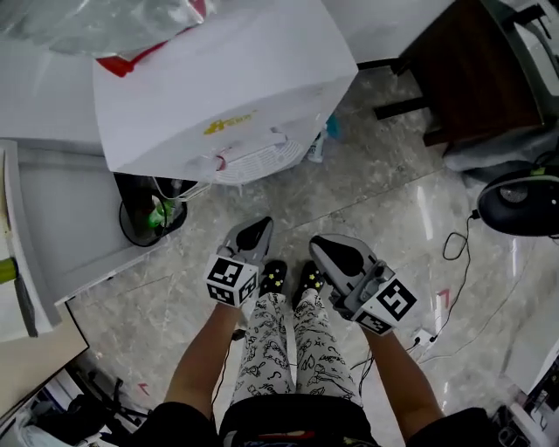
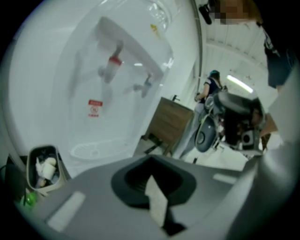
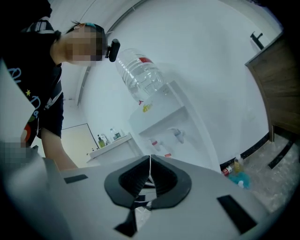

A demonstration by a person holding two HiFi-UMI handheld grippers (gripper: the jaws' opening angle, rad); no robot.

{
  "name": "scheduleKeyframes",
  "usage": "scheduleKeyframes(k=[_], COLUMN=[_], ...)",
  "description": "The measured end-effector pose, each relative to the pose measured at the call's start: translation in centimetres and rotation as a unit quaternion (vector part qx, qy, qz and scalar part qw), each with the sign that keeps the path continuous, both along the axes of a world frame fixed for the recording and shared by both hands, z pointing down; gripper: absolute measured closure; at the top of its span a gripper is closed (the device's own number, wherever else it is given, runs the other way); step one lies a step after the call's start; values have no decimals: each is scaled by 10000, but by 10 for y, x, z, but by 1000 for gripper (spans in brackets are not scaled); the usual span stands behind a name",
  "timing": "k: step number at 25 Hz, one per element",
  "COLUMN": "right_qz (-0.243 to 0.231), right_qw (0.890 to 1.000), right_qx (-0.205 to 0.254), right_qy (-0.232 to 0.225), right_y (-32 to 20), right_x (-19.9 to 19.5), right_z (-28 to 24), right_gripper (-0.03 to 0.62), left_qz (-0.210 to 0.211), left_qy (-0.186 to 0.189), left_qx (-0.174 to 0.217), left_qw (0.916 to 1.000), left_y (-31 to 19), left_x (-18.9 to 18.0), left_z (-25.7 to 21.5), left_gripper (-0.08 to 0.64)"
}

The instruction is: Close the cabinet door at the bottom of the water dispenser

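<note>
The white water dispenser [image 1: 227,96] stands in front of me, seen from above, with its bottle [image 1: 87,22] on top. The left gripper view shows its front [image 2: 108,93] with the taps and drip tray; the right gripper view shows it [image 3: 164,126] farther off under the clear bottle [image 3: 140,77]. Its bottom cabinet door is hidden in every view. My left gripper [image 1: 253,231] and right gripper [image 1: 325,247] hang side by side above the person's feet, short of the dispenser. The left gripper [image 2: 152,180] and the right gripper [image 3: 150,161] both have their jaws shut with nothing between them.
A black bin [image 1: 150,216] with rubbish sits at the dispenser's left foot, beside a white counter [image 1: 52,227]. Small bottles [image 1: 319,144] stand on the floor to its right. A dark wooden table [image 1: 476,70], a scooter [image 1: 520,201] and a cable [image 1: 454,262] lie to the right.
</note>
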State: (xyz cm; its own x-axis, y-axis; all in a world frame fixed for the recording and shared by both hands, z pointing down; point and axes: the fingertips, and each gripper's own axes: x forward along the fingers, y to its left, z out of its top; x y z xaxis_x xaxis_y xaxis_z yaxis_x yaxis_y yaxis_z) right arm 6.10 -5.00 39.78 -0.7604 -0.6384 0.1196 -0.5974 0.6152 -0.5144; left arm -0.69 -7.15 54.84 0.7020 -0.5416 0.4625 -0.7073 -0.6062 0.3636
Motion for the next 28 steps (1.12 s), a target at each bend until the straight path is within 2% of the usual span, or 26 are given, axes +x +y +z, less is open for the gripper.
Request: scheduleKeyframes(k=[3,7,11,14,16,18,20,23,28], right_qz=[222,159,175,215,235,-1,-284,-476,-415], right_qw=[9996,9994,9985,9978,9969,9942,9938,9953,9958], right_qx=[-80,8,513,626,577,643,762,765,693], right_qy=[180,304,124,6,-477,-864,-753,-362,-429], right_y=[9,23,7,12,21,31,40,48,51], right_x=[7,2,0,-5,-12,-27,-42,-53,-47], right_z=[-20,-67,-133,-182,-216,-245,-260,-264,-268], right_gripper=[575,575,575,575,575,575,575,575,575], left_qz=[-153,-605,-490,-352,-447,-751,-932,-859,-849], left_qy=[190,442,264,302,202,142,310,476,650], left_qx=[145,303,943,1041,943,917,1080,1370,1570], left_qw=[9996,9967,9940,9935,9943,9928,9893,9857,9818], left_y=[24,40,39,62,76,81,77,71,63], left_x=[-11,-26,-27,-29,-38,-50,-54,-49,-44], left_z=[-56,-135,-219,-275,-299,-318,-340,-364,-383], left_gripper=[561,561,561,561,560,560,561,561,561])
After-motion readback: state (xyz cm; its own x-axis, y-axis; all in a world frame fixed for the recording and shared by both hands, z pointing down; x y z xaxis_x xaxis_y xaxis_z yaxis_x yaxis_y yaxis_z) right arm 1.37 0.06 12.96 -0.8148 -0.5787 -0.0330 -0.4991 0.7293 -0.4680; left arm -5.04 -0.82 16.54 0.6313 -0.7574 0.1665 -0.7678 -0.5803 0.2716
